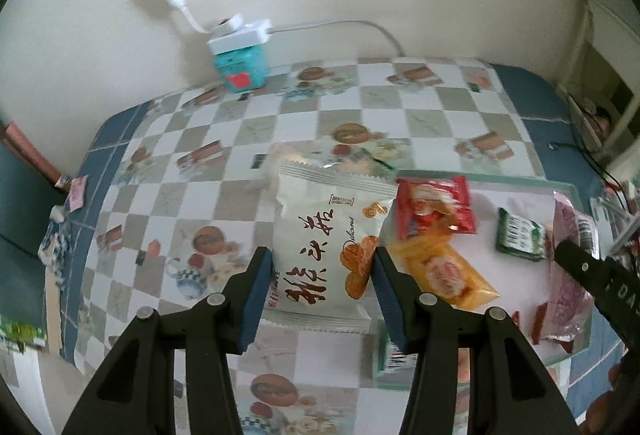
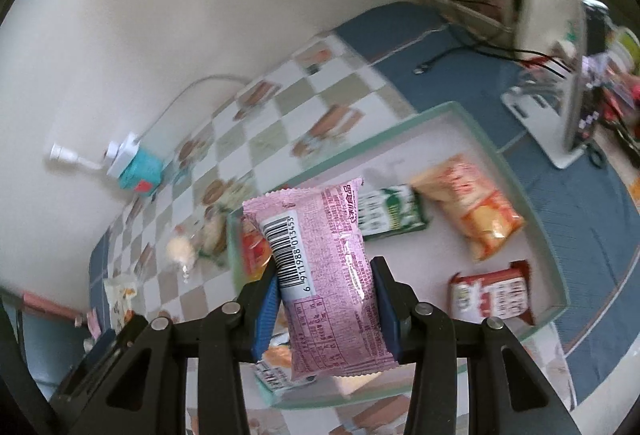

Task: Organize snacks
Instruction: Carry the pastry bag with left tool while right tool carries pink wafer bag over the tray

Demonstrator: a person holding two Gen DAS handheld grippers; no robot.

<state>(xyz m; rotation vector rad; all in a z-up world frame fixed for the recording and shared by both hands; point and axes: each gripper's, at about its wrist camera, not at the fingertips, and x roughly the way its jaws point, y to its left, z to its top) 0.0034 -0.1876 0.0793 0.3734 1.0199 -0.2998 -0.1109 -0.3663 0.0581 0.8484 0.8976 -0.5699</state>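
Both tongs grip a snack: the left gripper (image 1: 322, 275) clamps its blue pads on the sides of a white biscuit packet (image 1: 326, 243) with dark Chinese lettering, held above the checked tablecloth (image 1: 224, 139), and the right gripper (image 2: 326, 305) pinches a pink packet (image 2: 324, 275), barcode side up, over the shallow green-rimmed tray (image 2: 532, 211). Inside the tray, seen from the right wrist, lie a green-and-white packet (image 2: 390, 213), an orange packet (image 2: 472, 207) and a red-and-white packet (image 2: 490, 295), all apart from one another. From the left wrist a red packet (image 1: 436, 209) overlaps a yellow packet (image 1: 444, 271) just beside the white one. Farther off, by the wall, a white power strip (image 1: 240, 31) sits on a teal box (image 1: 240, 69)
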